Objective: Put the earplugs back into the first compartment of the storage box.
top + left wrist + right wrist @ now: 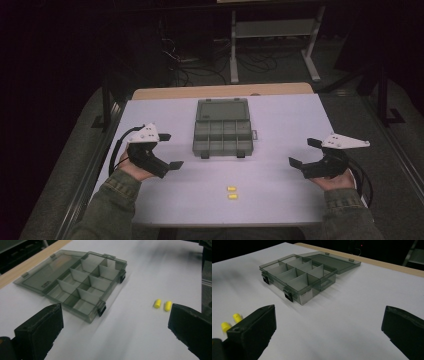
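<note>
Two small yellow cylinder-shaped pieces [231, 192] lie side by side on the white table top [280, 125], near the front edge, between the two hands and a little in front of the box. They look like soft foam plugs, so they are probably very light and can be squeezed easily. A gentle pinch across the short round body should be enough; because they are round, they may roll away if a jaw pushes one from the side. They lie just beside each other, so to take only one, the jaw has to come down in the narrow space between them or take the outer one first.

The left gripper [167, 150] is held above the table at the left side, its jaws spread wide with nothing between them. The right gripper [306, 152] is at the right side, also with the jaws wide apart and empty. Both are well apart from the yellow pieces.

Behind the pieces stands a grey translucent plastic organiser box [222, 137] with its lid [222, 109] opened flat toward the far side. The inside is divided by thin walls into small compartments, and all of them seem empty. Two dark latches hang at its front wall. The box looks stiff but light, so it could slide if it is bumped. Nothing stands between the grippers and the pieces.
</note>
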